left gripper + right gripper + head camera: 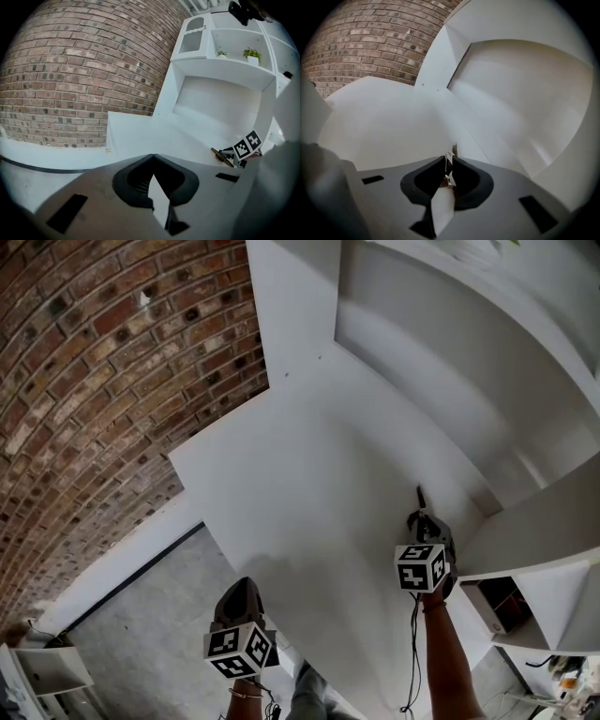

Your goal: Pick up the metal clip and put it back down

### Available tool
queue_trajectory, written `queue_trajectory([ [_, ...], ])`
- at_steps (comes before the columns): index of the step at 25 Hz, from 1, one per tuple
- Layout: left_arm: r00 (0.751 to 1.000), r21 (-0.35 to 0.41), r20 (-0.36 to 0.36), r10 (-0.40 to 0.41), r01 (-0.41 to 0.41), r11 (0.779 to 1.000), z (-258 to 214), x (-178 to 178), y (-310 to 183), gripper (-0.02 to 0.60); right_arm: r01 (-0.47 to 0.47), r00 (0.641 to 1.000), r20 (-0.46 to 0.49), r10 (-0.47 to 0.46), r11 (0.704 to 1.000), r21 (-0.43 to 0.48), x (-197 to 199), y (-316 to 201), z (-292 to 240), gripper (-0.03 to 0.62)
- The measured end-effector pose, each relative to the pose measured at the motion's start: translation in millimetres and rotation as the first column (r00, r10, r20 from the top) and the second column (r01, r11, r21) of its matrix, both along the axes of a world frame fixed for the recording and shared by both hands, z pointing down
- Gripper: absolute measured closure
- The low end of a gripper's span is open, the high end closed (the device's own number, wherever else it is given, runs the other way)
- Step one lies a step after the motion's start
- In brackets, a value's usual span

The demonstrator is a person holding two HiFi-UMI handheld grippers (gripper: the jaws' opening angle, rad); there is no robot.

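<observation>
Metal clip (449,164) was pinched between the closed jaws of the right gripper (449,174), at the right side of the white table (309,474), close to the shelf unit (450,381). The left gripper (152,157), jaws pressed together on nothing, hung at the table's near-left edge, with bare tabletop between them. Its marker cube (240,649) bore black-and-white squares.
</observation>
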State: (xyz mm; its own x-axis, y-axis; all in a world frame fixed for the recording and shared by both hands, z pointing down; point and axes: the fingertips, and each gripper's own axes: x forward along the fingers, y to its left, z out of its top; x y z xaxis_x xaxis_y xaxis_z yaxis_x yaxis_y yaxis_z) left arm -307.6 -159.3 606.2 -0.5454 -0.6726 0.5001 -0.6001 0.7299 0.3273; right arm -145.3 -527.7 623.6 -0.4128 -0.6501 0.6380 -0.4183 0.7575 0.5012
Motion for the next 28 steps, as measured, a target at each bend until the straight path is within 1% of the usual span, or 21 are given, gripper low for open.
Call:
queue_trajectory([
  [9,1.000,-0.003,-0.011,-0.005,0.005,1.000,3.5,2.8,3.9,0.571,0.003,1.000,0.010,-0.003,1.000,-0.018,-1.0,1.5,1.8,0.536],
  [16,1.000,0.004,-0.004,-0.007,0.007,1.000,-1.7,5.5,6.4,0.571,0.008,0.999,0.041,-0.007,1.000,-0.017,-2.8,7.2,-7.4,0.525],
  [23,1.000,0.020,0.016,-0.014,0.014,1.000,-18.0,12.9,13.6,0.571,0.023,0.996,0.085,-0.021,0.999,-0.026,-2.1,20.8,-30.2,0.526],
  [28,0.999,0.045,0.043,-0.014,0.012,0.999,-41.7,24.4,18.6,0.571,0.045,0.990,0.137,-0.039,0.998,-0.044,4.0,41.5,-59.3,0.526],
])
